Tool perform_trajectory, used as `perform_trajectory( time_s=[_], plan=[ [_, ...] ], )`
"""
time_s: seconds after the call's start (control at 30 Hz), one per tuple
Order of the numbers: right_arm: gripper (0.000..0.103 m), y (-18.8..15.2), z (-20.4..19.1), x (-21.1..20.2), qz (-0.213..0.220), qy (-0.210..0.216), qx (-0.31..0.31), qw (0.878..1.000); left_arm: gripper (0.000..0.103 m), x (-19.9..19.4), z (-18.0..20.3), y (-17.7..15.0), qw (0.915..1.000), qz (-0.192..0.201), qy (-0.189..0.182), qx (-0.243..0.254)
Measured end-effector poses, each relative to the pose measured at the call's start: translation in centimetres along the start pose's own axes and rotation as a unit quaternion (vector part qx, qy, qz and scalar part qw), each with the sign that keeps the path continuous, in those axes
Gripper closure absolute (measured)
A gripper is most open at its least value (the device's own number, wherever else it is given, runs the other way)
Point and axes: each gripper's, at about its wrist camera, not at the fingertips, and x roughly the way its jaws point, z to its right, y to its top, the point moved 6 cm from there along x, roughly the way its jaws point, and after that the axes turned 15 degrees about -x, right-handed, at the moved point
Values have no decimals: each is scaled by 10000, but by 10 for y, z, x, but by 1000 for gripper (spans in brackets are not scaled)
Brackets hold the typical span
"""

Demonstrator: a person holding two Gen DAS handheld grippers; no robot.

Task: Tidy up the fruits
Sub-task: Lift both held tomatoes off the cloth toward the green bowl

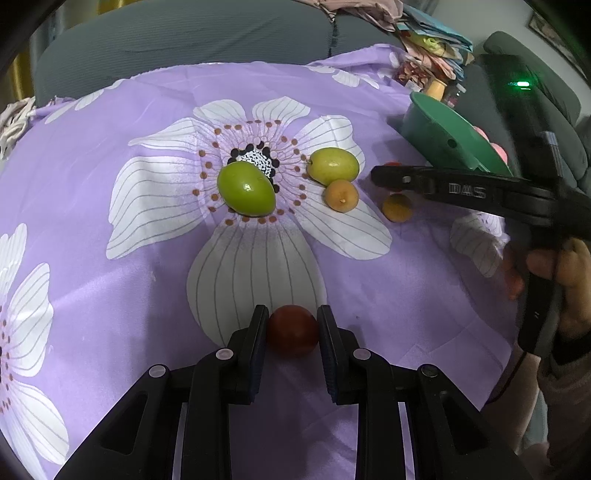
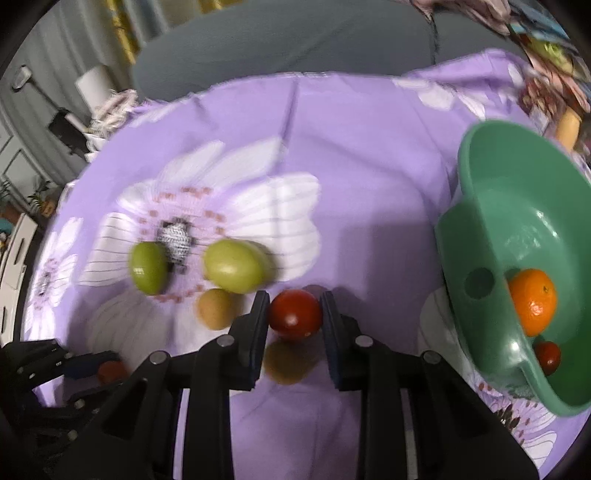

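Note:
My left gripper is shut on a dark red fruit that rests on the purple flowered cloth. My right gripper is shut on another red fruit and holds it above the cloth, over a brownish fruit. Two green fruits and two small orange-brown fruits lie near the cloth's middle. The green bowl at the right holds an orange and a small red fruit. The right gripper also shows side-on in the left wrist view.
A grey sofa runs behind the table. A pile of folded cloths and packets and a yellow bottle stand at the far right, behind the bowl. A person's hand holds the right gripper's handle.

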Motion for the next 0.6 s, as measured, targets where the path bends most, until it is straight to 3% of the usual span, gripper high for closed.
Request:
perform_trajectory(
  time_s=[0.23, 0.6],
  plan=[
    [75, 0, -27, -44, 546, 541, -122, 9970, 76, -9, 5, 2, 9999, 33, -86, -65],
    [75, -24, -36, -70, 765, 845, -141, 9934, 76, -27, 33, 10, 9996, 181, -215, 30]
  ],
)
